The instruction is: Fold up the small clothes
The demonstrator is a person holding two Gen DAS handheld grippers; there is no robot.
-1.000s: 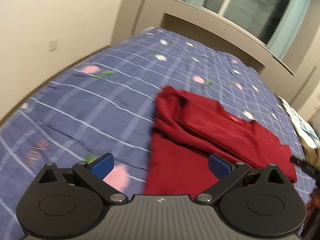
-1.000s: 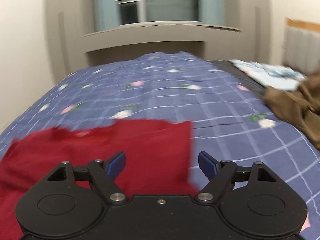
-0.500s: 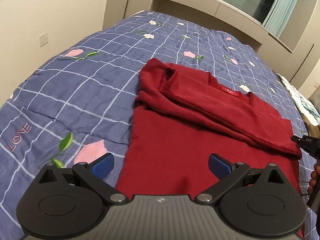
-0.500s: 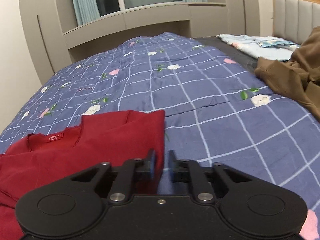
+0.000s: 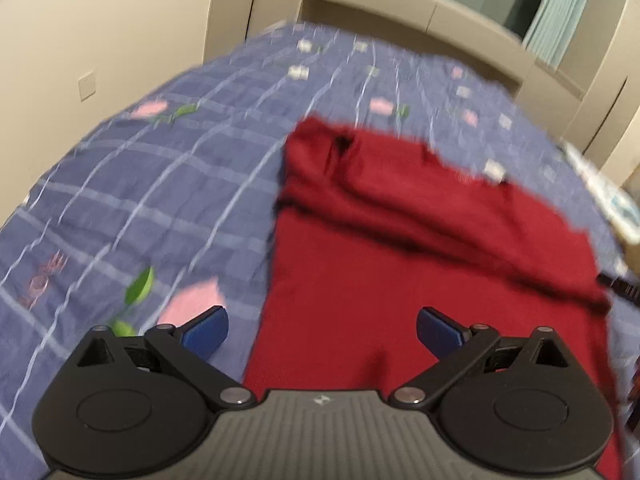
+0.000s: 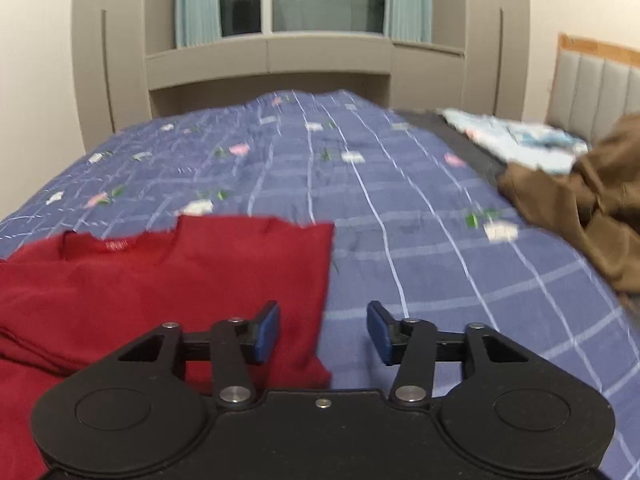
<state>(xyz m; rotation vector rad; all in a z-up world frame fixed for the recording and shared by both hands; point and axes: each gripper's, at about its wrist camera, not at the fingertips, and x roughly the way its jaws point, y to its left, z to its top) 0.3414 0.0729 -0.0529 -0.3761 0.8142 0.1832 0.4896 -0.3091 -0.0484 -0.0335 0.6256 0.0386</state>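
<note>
A dark red sweater (image 5: pixel 400 264) lies flat on the bed with its sleeves folded across the upper body. My left gripper (image 5: pixel 320 330) is open and empty, hovering over the sweater's lower left edge. In the right wrist view the sweater (image 6: pixel 168 280) lies at the lower left, its collar and white label at the far side. My right gripper (image 6: pixel 323 330) is partly open and empty, astride the sweater's right edge. The tip of the right gripper (image 5: pixel 618 286) shows at the right edge of the left wrist view.
A blue checked quilt with flowers (image 6: pixel 400 200) covers the bed. A brown garment (image 6: pixel 580 200) and light blue folded clothes (image 6: pixel 516 140) lie at the right by the headboard (image 6: pixel 592 84). A wall (image 5: pixel 100 40) runs along the left side.
My right gripper was shut half a second ago and has opened partway, with nothing in it. My left gripper stayed open and shifted slightly; both views are blurred by motion.
</note>
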